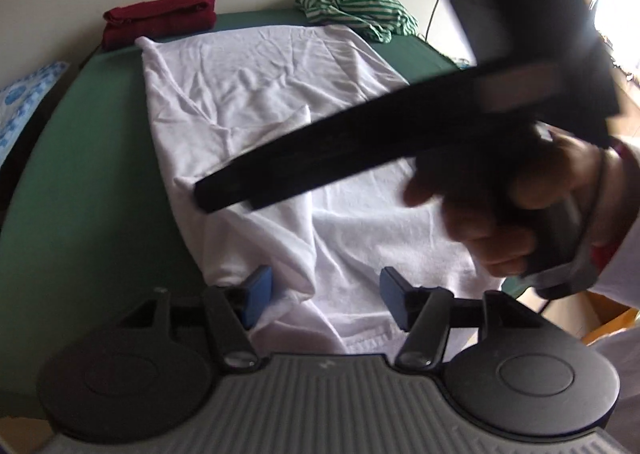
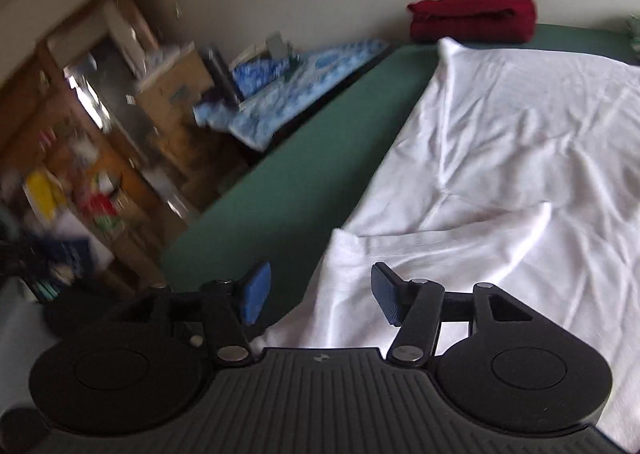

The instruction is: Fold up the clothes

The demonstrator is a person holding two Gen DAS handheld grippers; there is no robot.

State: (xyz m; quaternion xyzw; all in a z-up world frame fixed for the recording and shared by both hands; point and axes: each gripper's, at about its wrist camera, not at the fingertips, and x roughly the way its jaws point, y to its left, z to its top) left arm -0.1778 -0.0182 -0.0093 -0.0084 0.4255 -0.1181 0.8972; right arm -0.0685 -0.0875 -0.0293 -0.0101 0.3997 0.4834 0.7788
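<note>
Right now you are holding both tools above a white shirt (image 1: 256,102) that is lying spread and wrinkled on the green table (image 1: 80,174), one side of it already folded inward over the middle. Your left tool (image 1: 326,296) is hovering over the shirt's near hem with its 2 blue pads (image 1: 256,294) standing wide apart and nothing between them. Your right tool (image 2: 316,294) is also gaping open and gripping nothing, its left pad over bare green surface and its right pad over the shirt's edge (image 2: 344,242). In the left wrist view your right hand (image 1: 500,206) is crossing above the shirt, blurred, wrapped around the dark handle of that tool. A folded red garment (image 1: 160,16) is sitting at the far edge of the table, and a green-and-white striped garment (image 1: 360,12) is lying crumpled at the far right corner, well apart from the white shirt. A blue patterned cloth (image 2: 296,94) is showing beyond the table's left side.
</note>
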